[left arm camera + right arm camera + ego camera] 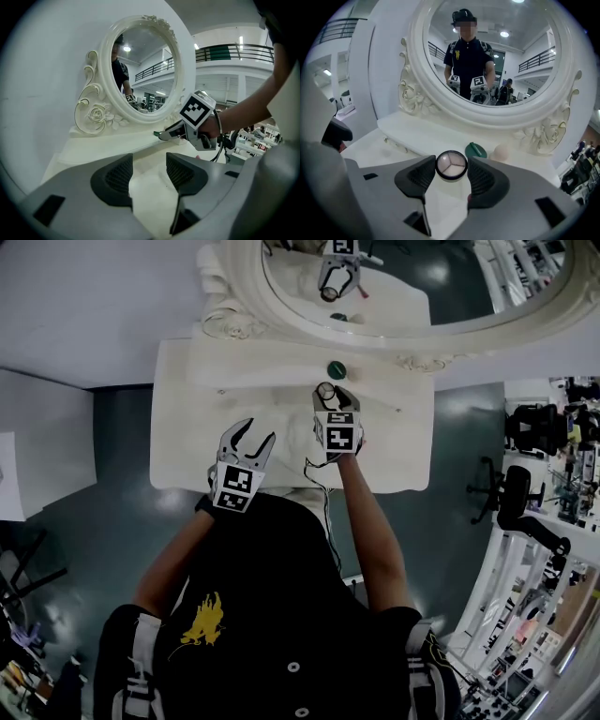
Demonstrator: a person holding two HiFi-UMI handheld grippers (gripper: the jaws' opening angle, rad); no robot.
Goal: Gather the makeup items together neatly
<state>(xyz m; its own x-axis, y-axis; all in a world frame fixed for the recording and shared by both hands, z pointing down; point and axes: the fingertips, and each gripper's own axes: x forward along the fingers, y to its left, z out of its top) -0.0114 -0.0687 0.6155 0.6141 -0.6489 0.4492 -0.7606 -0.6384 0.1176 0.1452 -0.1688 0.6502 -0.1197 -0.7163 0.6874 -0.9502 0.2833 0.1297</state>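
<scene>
A white table (pixel 187 442) is being shown on a dark teal floor (pixel 103 521) in a bright hall, with an ornate oval mirror (pixel 143 65) being carried at its back. A round, black-rimmed compact (pixel 451 165), its pale filling parted in three, is being gripped over the table by the partly closed right gripper (pixel 451 178), near a green lid (pixel 475 150) and a beige sponge (pixel 501 151) on the ledge under the mirror. Nothing is being held by the left gripper (pixel 147 174), its jaws being kept apart.

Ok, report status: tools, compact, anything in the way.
Left tool open, empty. Right tool shut on compact. Green disc and sponge on shelf ahead; nothing between.
</scene>
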